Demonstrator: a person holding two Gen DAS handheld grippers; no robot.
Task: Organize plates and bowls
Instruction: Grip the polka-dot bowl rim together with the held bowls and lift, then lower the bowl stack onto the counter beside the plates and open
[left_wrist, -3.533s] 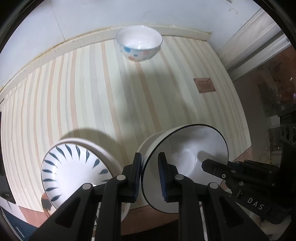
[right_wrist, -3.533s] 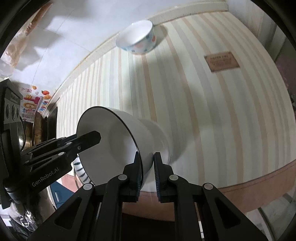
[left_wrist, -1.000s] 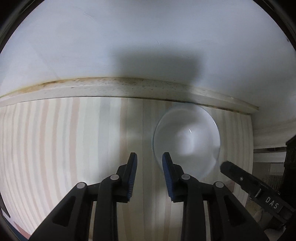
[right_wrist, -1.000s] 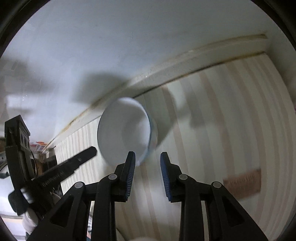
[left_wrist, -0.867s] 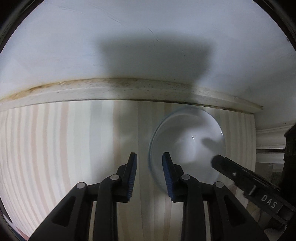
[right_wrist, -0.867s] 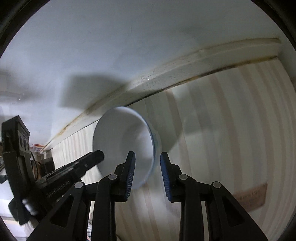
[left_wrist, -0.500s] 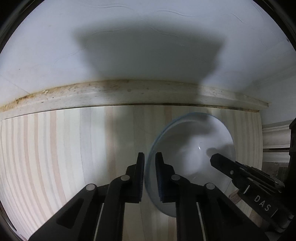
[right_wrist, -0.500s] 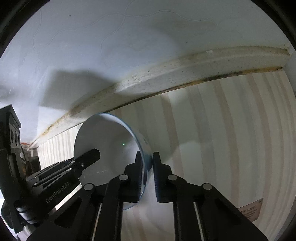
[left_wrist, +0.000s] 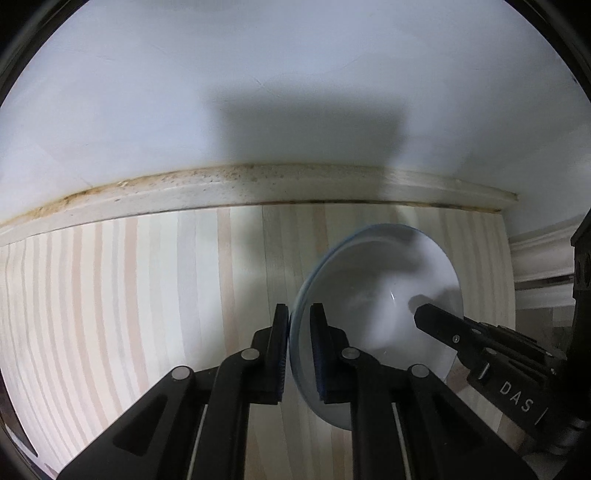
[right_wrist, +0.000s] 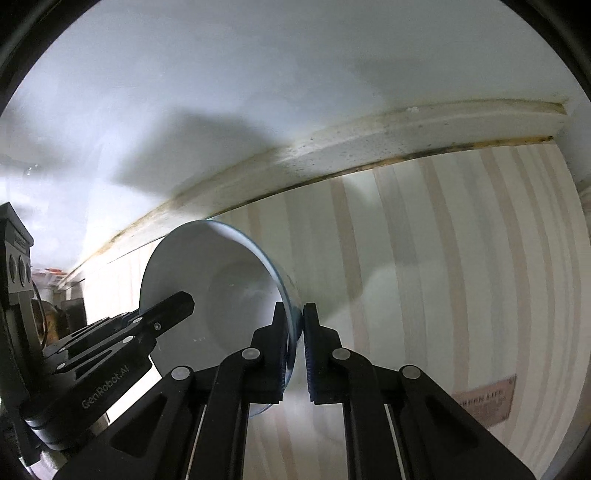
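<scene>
A white bowl (left_wrist: 380, 306) with a pale blue rim stands near the back wall on the striped tablecloth (left_wrist: 129, 295). My left gripper (left_wrist: 298, 332) is shut on the bowl's left rim, one pad outside and one inside. In the right wrist view the same bowl (right_wrist: 221, 288) shows, and my right gripper (right_wrist: 294, 332) is shut on its right rim. Each view shows the other gripper's black fingers reaching into the bowl from the opposite side. The bowl's outer pattern is hidden.
A stained cream ledge (left_wrist: 258, 188) runs along the white wall just behind the bowl. A brown label (right_wrist: 487, 400) lies on the cloth at the right. Striped cloth stretches to the left of the bowl.
Both grippers came down over the bowl's rim and their jaws closed on it from opposite sides. The bowl now looms larger and nearer in both views.
</scene>
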